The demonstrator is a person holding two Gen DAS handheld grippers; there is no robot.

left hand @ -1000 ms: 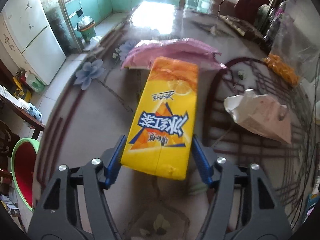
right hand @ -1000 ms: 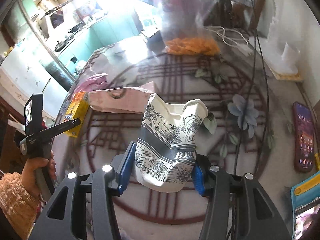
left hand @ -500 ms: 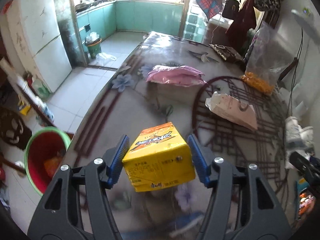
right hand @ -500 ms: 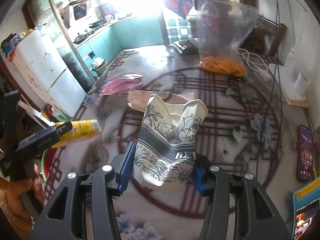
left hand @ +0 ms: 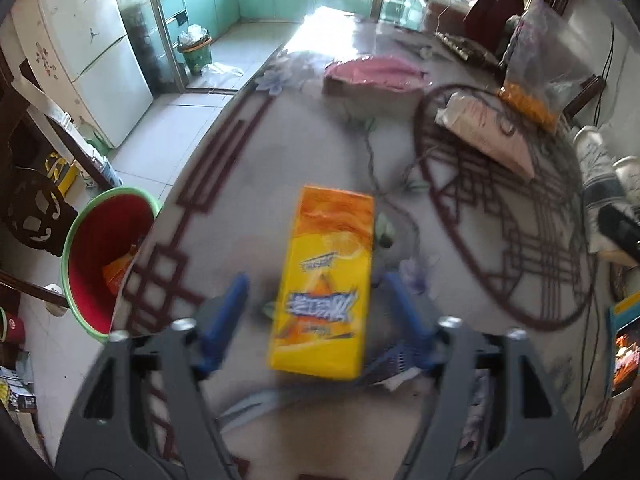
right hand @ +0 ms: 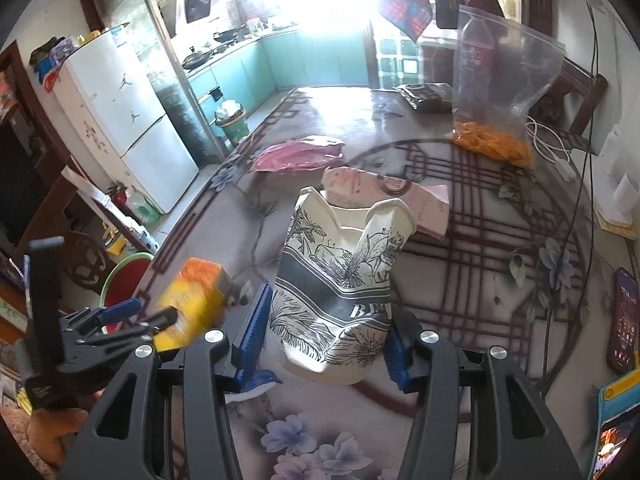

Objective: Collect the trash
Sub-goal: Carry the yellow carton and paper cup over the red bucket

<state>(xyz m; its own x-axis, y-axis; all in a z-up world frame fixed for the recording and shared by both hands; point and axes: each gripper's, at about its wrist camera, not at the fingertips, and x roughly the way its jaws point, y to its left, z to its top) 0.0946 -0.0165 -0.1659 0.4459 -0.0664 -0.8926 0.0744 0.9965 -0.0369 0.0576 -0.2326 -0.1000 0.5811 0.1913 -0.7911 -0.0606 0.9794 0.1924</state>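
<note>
Beside the patterned worktop [left hand: 304, 152] the red bin [left hand: 100, 256] is waiting, so my left fingers [left hand: 320, 312] are spreading off the yellow carton [left hand: 324, 292]. My right fingers [right hand: 324, 332] are pinching the crumpled paper cup [right hand: 340, 280] for its turn.

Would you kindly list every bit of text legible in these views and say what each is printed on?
"B…": start of a word on the crumpled paper cup, the rest hidden by a fold.
Blue lettering on the yellow carton: blurred, unreadable.
Phone screen: too small to read.
</note>
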